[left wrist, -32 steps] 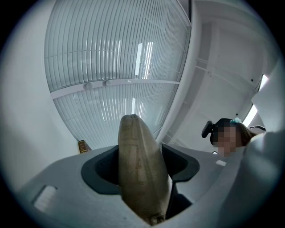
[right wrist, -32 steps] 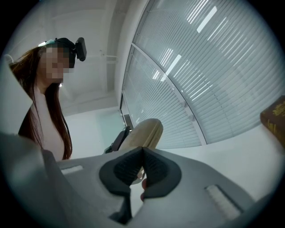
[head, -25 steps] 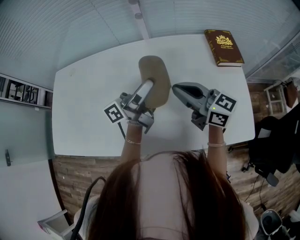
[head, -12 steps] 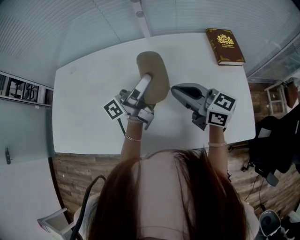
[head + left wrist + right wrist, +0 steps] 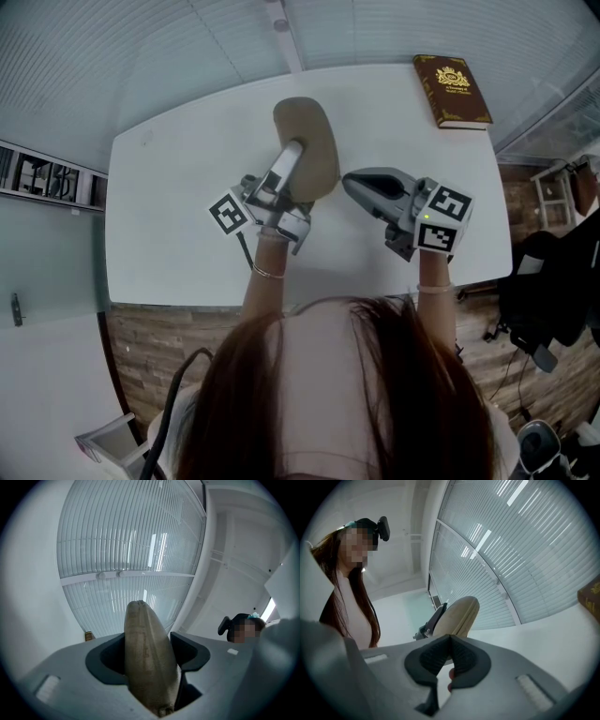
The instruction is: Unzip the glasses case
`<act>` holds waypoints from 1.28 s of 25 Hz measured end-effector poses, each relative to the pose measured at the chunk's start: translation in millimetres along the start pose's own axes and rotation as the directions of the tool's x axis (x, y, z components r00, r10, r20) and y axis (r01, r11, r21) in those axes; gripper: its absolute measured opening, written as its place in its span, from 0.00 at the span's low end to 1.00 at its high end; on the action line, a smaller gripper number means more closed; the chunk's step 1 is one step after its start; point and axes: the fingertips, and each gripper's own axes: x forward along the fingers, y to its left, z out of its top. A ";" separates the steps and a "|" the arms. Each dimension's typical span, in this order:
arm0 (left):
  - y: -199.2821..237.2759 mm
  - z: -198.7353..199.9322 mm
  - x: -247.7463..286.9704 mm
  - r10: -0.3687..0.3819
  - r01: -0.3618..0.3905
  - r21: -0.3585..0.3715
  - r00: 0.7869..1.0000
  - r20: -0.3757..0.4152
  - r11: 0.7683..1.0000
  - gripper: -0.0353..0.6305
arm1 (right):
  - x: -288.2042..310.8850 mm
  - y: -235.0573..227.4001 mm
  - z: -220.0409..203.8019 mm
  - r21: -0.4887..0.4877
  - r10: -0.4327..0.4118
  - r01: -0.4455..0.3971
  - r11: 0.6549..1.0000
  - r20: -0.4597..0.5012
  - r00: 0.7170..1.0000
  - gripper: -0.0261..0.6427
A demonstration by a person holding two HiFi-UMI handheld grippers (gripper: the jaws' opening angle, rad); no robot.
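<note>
Your left tongs [image 5: 292,155] held the case [image 5: 314,131] by its near end. In the left gripper view, the left tongs [image 5: 150,654] stood wide, with a dark pad pressed against each flank of the case [image 5: 145,639]. The tan case stood on edge between the pads, its far tip rising above them against the blinds [image 5: 131,550]. From the head view, it was lifted off the white bench [image 5: 187,187], with its rounded far end pointing away from you over the middle of the bench.

Your right tongs [image 5: 349,180] hung just to the right of the case, their tip pointing towards it but apart from it. In the right gripper view, the right tongs [image 5: 450,656] were closed, with the two ribbed pads meeting in a thin line and nothing visible between them. A small reddish shape showed just below the pads, and I could not tell what it was. Beyond the pads in that view, the case [image 5: 461,613] leaned upward in the grip of the left tongs, above the bench [image 5: 543,644].

A brown book [image 5: 451,92] with a gold crest lay flat at the far right corner of the bench, well apart from both tongs. Its edge showed at the right margin of the right gripper view [image 5: 590,597].
</note>
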 end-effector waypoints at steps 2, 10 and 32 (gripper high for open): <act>0.6 1.3 0.4 0.002 -0.002 -0.001 1.000 0.007 1.000 0.49 | 0.7 0.7 -1.3 0.001 0.005 -0.005 1.000 -0.005 1.000 0.04; 2.0 3.2 0.4 0.008 -0.008 -0.005 1.000 0.018 1.000 0.49 | 2.0 3.9 -4.6 0.008 0.021 -0.021 1.000 -0.015 1.000 0.04; 7.5 7.5 1.8 0.033 -0.031 -0.033 0.997 0.073 0.999 0.49 | 6.5 11.1 -12.0 0.017 0.065 -0.065 0.998 -0.043 0.997 0.04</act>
